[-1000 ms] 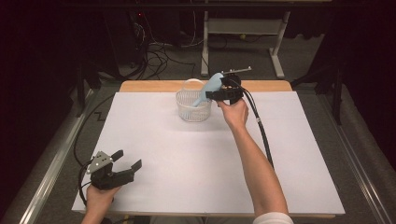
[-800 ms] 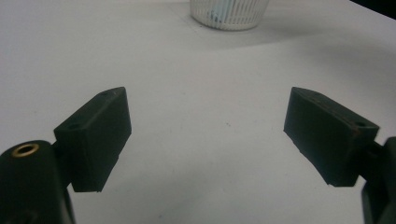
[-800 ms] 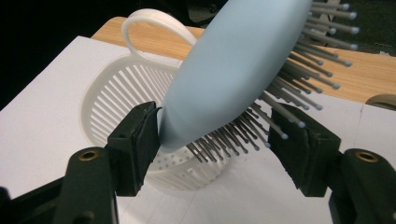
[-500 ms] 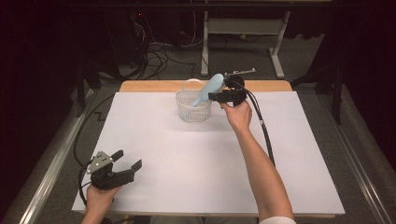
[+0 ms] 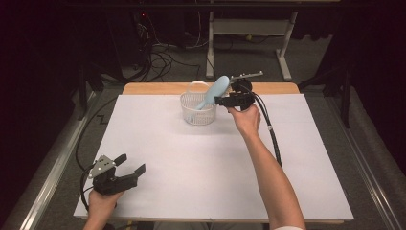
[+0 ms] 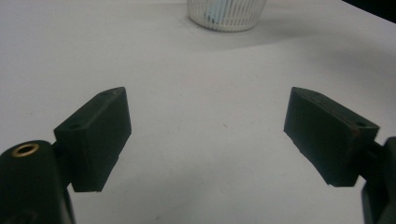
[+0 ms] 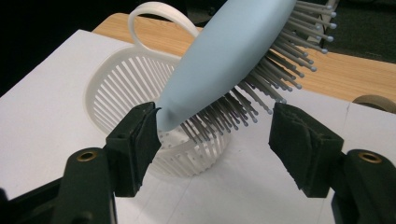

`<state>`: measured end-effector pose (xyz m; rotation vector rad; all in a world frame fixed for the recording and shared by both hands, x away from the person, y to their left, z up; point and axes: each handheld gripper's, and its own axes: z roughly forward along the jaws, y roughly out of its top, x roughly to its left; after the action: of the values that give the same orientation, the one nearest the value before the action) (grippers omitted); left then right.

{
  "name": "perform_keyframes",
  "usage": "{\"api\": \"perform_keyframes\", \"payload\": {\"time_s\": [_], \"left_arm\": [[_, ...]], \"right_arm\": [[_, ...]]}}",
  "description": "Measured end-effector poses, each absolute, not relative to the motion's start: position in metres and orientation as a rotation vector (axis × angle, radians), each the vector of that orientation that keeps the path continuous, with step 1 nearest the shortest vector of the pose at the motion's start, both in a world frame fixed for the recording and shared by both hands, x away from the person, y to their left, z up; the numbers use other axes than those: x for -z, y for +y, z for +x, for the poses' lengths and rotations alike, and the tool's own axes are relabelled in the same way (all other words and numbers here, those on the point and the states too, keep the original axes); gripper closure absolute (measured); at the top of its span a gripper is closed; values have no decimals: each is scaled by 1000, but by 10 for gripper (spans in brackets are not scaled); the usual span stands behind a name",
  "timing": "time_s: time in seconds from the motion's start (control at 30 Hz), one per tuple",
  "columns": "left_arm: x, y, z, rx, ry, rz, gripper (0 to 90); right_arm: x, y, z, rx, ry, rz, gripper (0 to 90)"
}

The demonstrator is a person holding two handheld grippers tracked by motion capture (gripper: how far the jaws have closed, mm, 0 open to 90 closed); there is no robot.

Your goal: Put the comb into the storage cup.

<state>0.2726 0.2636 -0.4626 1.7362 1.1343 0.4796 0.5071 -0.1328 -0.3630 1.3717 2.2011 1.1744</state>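
A light blue hairbrush stands tilted in a white slatted basket at the table's far middle, handle down inside, bristled head up and to the right. My right gripper is just right of the basket, open. In the right gripper view the hairbrush leans between the wide-apart jaws; the left jaw is close against the brush's neck, and the basket sits behind it. My left gripper rests open near the front left corner, nothing between its fingers; the basket shows far ahead of it.
White paper covers the table, and a wooden strip shows along the far edge. A black cable trails from the right gripper beside the person's forearm. Cables and a desk frame lie on the dark floor beyond.
The hairbrush has tipped its head up and to the right, with its handle down in the basket. The right gripper shifted slightly. The left gripper has stayed put.
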Motion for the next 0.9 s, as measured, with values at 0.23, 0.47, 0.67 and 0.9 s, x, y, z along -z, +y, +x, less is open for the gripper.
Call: {"api": "perform_keyframes", "payload": {"time_s": [0.23,0.47,0.67,0.9], "left_arm": [[463,263,272,-479,1132,1737,144],[463,263,272,-479,1130,1742,144],[463,263,272,-479,1132,1742,144],[463,262,272,-478,1133,1742,144]], "right_arm": [[362,-135,501,-1174,2200,1347,328],[358,-141,494,-1177,2191,1333,326],[358,-145,489,-1169,2192,1317,325],[357,-148,483,-1170,2197,1289,326]]}}
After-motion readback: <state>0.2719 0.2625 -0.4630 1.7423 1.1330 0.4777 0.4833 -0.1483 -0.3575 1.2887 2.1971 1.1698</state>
